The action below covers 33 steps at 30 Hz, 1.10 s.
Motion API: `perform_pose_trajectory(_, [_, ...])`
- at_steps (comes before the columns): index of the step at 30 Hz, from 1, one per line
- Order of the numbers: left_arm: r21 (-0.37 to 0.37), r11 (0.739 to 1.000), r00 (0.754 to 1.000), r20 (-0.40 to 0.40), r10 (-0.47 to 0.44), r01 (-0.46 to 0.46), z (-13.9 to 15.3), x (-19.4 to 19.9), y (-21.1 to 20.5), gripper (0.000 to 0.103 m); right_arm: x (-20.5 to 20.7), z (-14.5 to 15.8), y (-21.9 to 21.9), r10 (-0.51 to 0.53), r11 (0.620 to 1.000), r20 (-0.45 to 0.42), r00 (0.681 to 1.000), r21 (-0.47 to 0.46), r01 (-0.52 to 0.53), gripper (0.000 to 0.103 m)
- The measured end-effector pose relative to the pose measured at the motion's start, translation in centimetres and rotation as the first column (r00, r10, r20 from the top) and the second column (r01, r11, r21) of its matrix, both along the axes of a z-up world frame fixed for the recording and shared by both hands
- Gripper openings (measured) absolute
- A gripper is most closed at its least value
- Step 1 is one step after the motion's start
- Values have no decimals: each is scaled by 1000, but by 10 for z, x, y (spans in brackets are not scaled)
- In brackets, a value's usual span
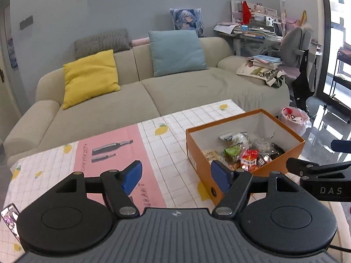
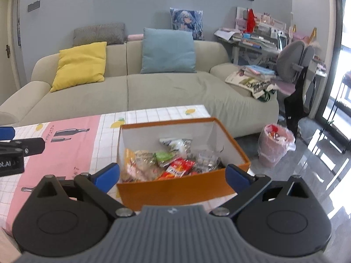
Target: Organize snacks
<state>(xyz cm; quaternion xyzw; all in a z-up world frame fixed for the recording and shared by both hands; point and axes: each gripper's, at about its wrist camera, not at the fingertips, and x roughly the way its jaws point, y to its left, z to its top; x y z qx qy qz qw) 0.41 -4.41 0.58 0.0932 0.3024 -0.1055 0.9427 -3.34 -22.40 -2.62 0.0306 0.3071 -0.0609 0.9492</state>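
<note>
Nearest the lenses, both pairs of blue-padded fingers are being held spread wide with nothing between them: the left gripper (image 1: 175, 176) is being carried over the patterned tablecloth (image 1: 122, 135), and the right gripper (image 2: 173, 175) is being carried so that its pads are flanking the near wall of the orange box (image 2: 175, 188), one pad off each near corner, without visibly touching it. Just beyond the right fingers the snack packets (image 2: 173, 162) are lying heaped on the box floor, a red packet (image 2: 178, 167) being nearest the near wall. From the left fingers the box is lying ahead and off to the right-hand pad's side, its near corner being overlapped by that pad in the view. The box's long axis is running roughly across the right gripper's line of sight. The right gripper is judged the nearer and better placed hand. Farther off, a sofa (image 2: 153, 89) with cushions is standing behind the table.
</note>
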Motion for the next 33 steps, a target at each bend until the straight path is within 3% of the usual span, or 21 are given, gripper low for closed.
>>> perform_pose_trajectory(10, [-29, 999, 997, -63, 42, -44, -12, -2, 15, 84, 0, -11, 7, -4, 1000, -32, 999, -6, 4, 100])
perform_pose_trajectory(33, [-40, 998, 996, -73, 51, -54, -11, -3, 16, 84, 1, -7, 11, -4, 1000, -12, 1000, -18, 4, 100])
